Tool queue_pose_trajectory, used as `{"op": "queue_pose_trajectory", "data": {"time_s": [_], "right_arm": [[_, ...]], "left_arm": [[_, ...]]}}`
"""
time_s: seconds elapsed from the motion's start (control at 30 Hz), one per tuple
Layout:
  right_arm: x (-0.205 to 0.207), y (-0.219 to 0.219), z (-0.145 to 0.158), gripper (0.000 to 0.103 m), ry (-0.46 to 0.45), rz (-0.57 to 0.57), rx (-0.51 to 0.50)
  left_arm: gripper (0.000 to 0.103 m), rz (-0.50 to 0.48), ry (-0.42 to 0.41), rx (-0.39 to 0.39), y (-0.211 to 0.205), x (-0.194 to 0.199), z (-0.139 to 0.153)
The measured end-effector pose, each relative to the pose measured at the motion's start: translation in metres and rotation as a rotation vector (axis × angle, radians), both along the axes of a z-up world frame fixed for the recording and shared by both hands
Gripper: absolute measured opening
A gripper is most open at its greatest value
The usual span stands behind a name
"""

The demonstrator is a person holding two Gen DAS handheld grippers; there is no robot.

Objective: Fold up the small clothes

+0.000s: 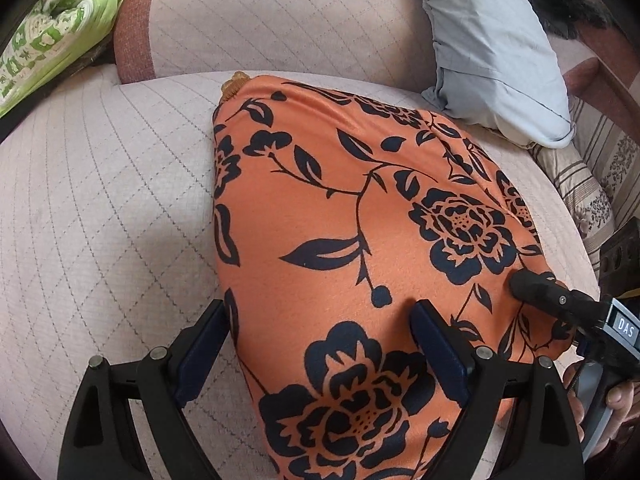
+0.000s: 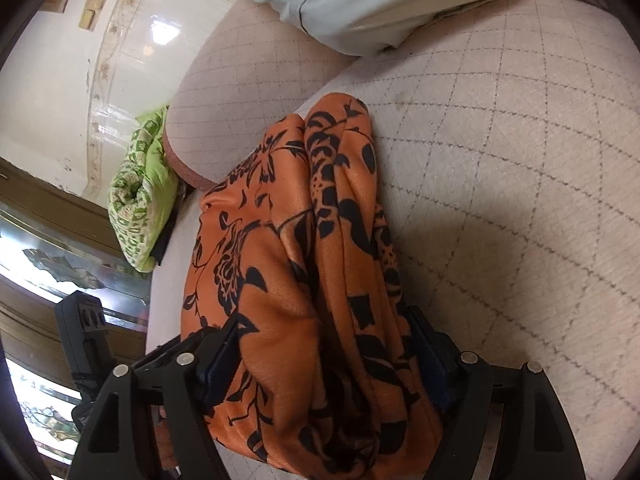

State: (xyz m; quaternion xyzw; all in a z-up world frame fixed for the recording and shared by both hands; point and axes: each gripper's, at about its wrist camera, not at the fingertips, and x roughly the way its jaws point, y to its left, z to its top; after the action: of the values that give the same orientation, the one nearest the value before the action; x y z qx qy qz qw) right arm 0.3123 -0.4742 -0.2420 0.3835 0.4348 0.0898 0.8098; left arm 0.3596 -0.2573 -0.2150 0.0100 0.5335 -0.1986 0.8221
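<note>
An orange garment with black flowers (image 1: 340, 216) lies folded on the quilted beige seat cushion (image 1: 100, 200). My left gripper (image 1: 320, 312) is open, its jaws standing over the garment's near left edge, cloth between them. My right gripper (image 2: 320, 344) is open wide with the bunched right edge of the garment (image 2: 320, 280) lying between its jaws. One right fingertip (image 1: 524, 282) shows in the left wrist view, resting on the cloth's right side.
A pale blue folded cloth (image 1: 492, 44) lies at the back right of the seat. A green patterned quilt (image 1: 52, 32) lies off the left end. The sofa backrest (image 1: 280, 12) rises behind. A striped cushion (image 1: 592, 184) is at the right.
</note>
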Motion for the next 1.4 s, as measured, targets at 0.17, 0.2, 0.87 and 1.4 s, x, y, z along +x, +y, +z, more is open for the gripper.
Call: {"op": "queue_pose_trajectory", "data": {"time_s": [0.17, 0.2, 0.87, 1.4], "right_arm": [[0.001, 0.003, -0.001, 0.080, -0.020, 0.011, 0.016], [0.000, 0.005, -0.001, 0.080, -0.025, 0.016, 0.010], [0.011, 0.030, 0.005, 0.080, -0.036, 0.053, -0.103], [0.012, 0.034, 0.005, 0.077, -0.033, 0.056, -0.131]], "left_arm": [[0.092, 0.005, -0.021, 0.015, -0.002, -0.001, 0.001], [0.092, 0.005, -0.023, 0.017, -0.005, 0.001, 0.000], [0.092, 0.012, -0.055, 0.045, -0.006, 0.000, 0.004], [0.092, 0.025, -0.065, 0.055, -0.009, 0.003, 0.001]]}}
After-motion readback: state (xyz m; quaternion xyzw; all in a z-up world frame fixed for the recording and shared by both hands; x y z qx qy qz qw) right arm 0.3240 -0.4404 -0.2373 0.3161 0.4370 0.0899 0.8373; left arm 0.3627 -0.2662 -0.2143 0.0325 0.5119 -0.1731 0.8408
